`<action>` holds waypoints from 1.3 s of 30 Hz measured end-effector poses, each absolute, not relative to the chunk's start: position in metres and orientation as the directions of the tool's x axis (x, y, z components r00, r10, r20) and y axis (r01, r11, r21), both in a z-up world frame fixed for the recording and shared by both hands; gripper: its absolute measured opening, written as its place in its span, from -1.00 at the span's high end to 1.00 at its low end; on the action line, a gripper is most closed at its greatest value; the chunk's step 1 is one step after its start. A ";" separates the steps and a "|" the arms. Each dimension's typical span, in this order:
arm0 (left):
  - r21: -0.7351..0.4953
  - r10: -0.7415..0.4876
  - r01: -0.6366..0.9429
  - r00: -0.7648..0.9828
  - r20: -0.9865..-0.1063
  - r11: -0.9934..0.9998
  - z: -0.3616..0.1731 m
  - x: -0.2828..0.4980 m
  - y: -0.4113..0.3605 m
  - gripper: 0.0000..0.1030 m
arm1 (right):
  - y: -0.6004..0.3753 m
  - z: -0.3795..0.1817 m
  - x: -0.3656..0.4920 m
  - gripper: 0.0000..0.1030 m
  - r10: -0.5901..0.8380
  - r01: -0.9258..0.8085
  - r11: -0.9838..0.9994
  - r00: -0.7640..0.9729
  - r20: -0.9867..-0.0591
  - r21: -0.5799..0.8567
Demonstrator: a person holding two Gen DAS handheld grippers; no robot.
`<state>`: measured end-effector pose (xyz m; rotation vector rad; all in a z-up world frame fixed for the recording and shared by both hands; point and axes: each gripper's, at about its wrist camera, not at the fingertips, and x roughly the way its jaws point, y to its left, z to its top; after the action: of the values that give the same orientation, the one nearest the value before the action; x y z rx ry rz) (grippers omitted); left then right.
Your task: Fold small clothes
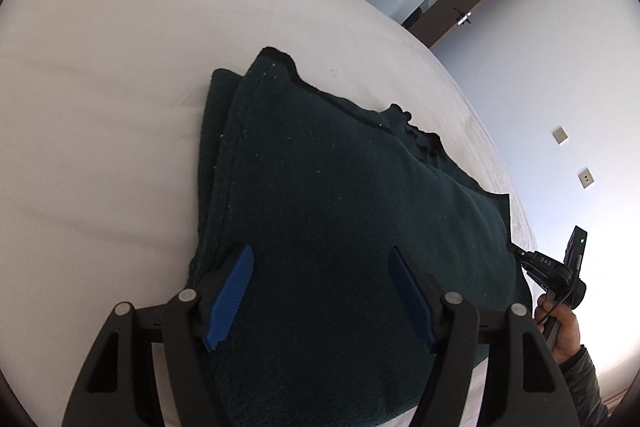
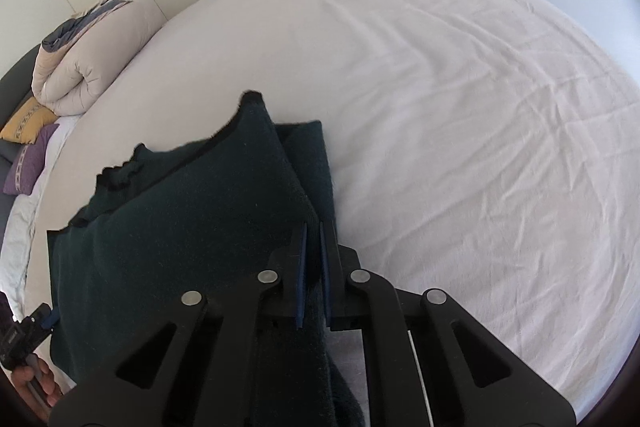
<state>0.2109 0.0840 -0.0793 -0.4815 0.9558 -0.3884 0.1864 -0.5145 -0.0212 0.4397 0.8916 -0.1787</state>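
Right wrist view: right gripper (image 2: 313,259) pinches a bunched edge of the dark green knit garment (image 2: 180,227), blue pads pressed near together with cloth between them. Garment lies on the white bed sheet (image 2: 460,107), part folded, one layer over another, a narrower underlayer showing toward 1 o'clock of the pinch. Far corner peaks toward 12 o'clock. Rolled duvet (image 2: 84,67) and pillows sit well apart at 10 o'clock.

Left wrist view: left gripper (image 1: 320,291) spread wide, blue pads either side of the garment (image 1: 340,207), holding nothing. Cannot tell whether it touches the knit or hovers just above. The other gripper sits at 3 o'clock on the garment's side edge, the person's hand (image 1: 560,331) behind it.

Risks, judged:
- Only one side held. A lift or drag from the right would likely skew the stacked layers and undo their alignment.
- The pinch may have caught several layers, or only the top one; either way the fold would go uneven.
- Thick knit bunched in the pinch could slip out under pull.
- The sheet is already creased; dragging could ruck it.
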 end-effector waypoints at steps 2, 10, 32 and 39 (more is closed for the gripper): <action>-0.556 -0.519 0.100 0.523 -0.676 0.825 -0.079 0.210 0.085 -0.39 | -0.519 -0.022 0.185 0.89 0.065 0.329 0.882 0.625 -0.778 0.338; -0.562 -0.506 0.075 0.544 -0.670 0.824 -0.072 0.200 0.091 -0.39 | -0.509 -0.006 0.151 0.87 0.124 0.295 0.870 0.644 -0.755 0.395; -0.333 -0.421 0.260 0.623 -0.660 0.906 0.004 0.216 0.035 -0.39 | -0.463 0.035 0.140 0.89 0.167 0.164 0.913 0.686 -0.708 0.375; -0.290 -0.363 0.219 0.590 -0.721 0.932 -0.037 0.283 0.012 -0.39 | -0.354 -0.002 0.245 0.88 0.531 -0.083 0.812 0.517 -0.672 0.578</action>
<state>0.2833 0.0119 -0.0373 -0.1773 0.8771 -0.3410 0.2455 -0.3538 -0.0019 0.5204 0.9656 0.3888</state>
